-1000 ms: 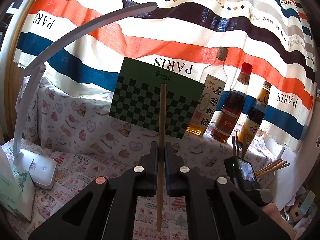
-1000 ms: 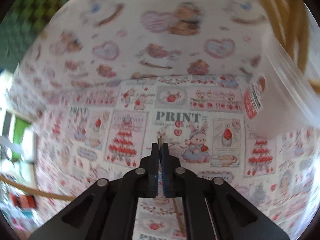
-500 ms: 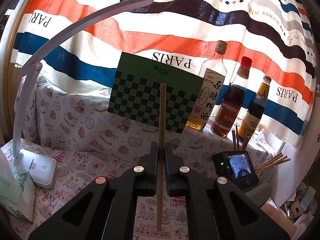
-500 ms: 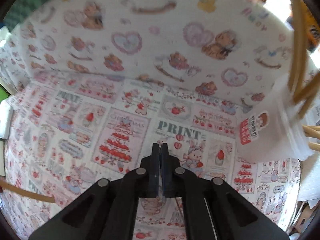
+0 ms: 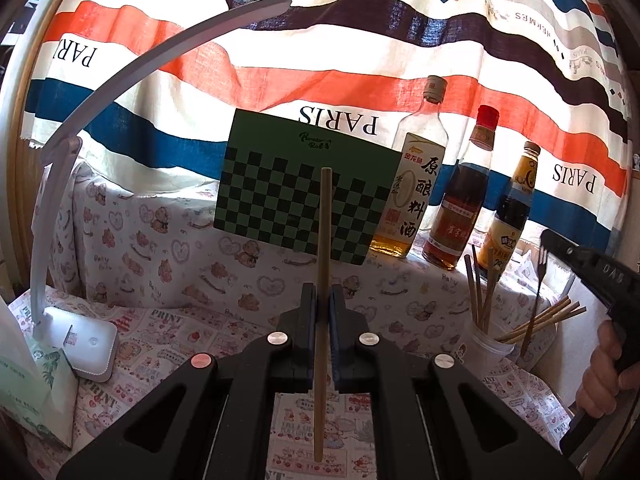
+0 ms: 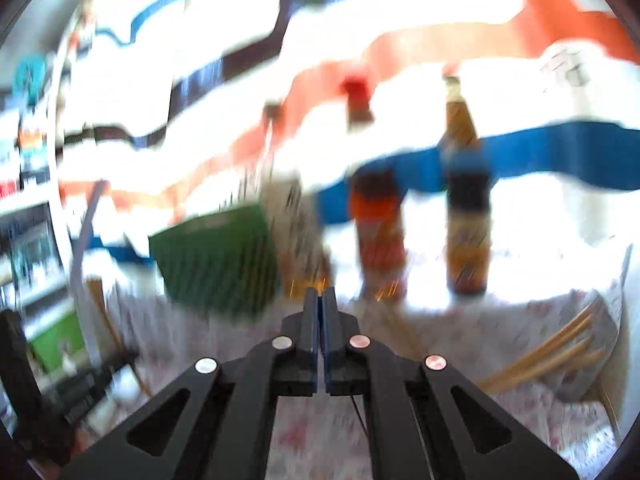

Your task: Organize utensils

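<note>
Motion blur is smearing the right wrist view, leaving bottles and a striped curtain hard to read; the right gripper is showing its jaws pressed together, and whether anything thin is caught between them cannot be told. A patterned cloth is covering the table and the ledge behind it, where a green checkered board is leaning beside three bottles. The left gripper is pinching a single upright chopstick, while more chopsticks are standing in a clear cup at right, near a hand cut off by the frame's edge.
</note>
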`<action>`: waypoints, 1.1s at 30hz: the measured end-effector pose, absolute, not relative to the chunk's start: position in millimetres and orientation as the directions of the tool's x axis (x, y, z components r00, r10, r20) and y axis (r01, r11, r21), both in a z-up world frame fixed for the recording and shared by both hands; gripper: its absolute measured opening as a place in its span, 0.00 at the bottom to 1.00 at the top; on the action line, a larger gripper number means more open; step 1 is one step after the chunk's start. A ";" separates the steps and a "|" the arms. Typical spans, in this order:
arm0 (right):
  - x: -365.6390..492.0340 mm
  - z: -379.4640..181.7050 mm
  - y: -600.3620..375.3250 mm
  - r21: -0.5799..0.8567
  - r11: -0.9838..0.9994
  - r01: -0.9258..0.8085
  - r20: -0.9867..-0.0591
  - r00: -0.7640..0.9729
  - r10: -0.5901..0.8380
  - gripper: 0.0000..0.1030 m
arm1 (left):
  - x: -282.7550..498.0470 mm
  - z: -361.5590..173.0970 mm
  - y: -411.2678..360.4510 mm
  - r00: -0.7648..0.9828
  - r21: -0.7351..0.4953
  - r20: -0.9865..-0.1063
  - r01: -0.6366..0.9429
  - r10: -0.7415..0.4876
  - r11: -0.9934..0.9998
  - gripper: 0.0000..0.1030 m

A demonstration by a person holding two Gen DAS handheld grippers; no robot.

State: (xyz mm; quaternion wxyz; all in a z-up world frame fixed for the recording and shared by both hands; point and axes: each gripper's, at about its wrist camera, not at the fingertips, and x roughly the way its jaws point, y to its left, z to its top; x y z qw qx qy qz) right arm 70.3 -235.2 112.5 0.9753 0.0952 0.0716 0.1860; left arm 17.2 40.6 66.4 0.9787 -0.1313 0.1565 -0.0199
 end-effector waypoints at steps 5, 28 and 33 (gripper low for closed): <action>89.9 113.4 -270.3 0.220 0.936 -0.274 -0.072 0.953 0.296 0.02 | 19.2 65.2 42.5 0.947 -0.275 -0.308 0.002 -0.091 0.961 0.05; 145.1 79.1 -280.4 0.169 0.956 -0.238 -0.179 0.947 0.268 0.01 | 24.4 60.9 53.7 0.942 -0.307 -0.326 -0.029 -0.077 0.951 0.05; 140.3 58.2 -278.9 0.176 0.952 -0.250 -0.237 0.928 0.288 0.02 | 23.6 62.4 59.9 0.946 -0.319 -0.318 -0.039 -0.068 0.947 0.05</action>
